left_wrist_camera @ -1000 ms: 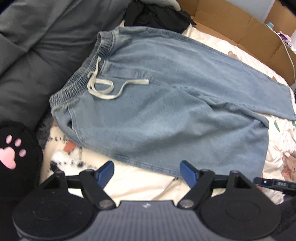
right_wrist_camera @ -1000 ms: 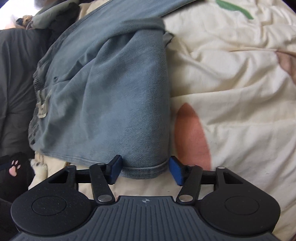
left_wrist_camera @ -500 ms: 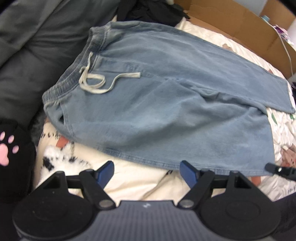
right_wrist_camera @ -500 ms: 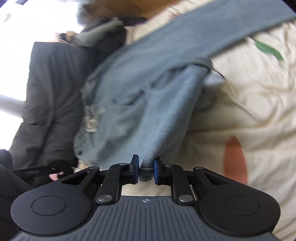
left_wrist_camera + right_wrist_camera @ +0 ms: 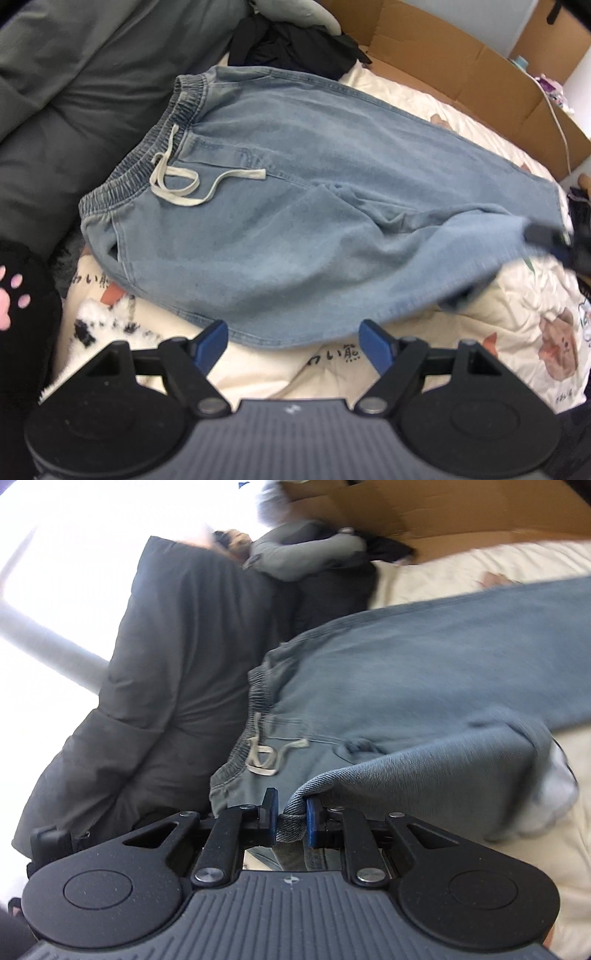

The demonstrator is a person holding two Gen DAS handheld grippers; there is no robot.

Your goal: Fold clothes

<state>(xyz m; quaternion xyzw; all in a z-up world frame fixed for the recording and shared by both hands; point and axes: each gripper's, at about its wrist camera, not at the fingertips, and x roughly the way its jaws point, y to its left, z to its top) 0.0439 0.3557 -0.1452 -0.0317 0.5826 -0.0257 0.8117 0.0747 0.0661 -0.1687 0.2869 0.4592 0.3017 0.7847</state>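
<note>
The right tool (image 5: 290, 821), which a second earlier stood spread around the hem, had clamped on it and lifted the near leg of the light-blue denim drawstring trousers (image 5: 295, 206) off the cream printed bedspread (image 5: 517, 317) — a fold of leg over leg looked under way. The left tool (image 5: 293, 338) hovered with fingers apart at the trousers' near edge, holding nothing. Count: one pair of trousers, two tools, one dark grey duvet (image 5: 74, 92) and, farthest, one brown cardboard box (image 5: 461, 55).

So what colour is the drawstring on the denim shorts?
Off-white, against light blue denim shorts; the drawstring shows best in the left wrist view.
</note>
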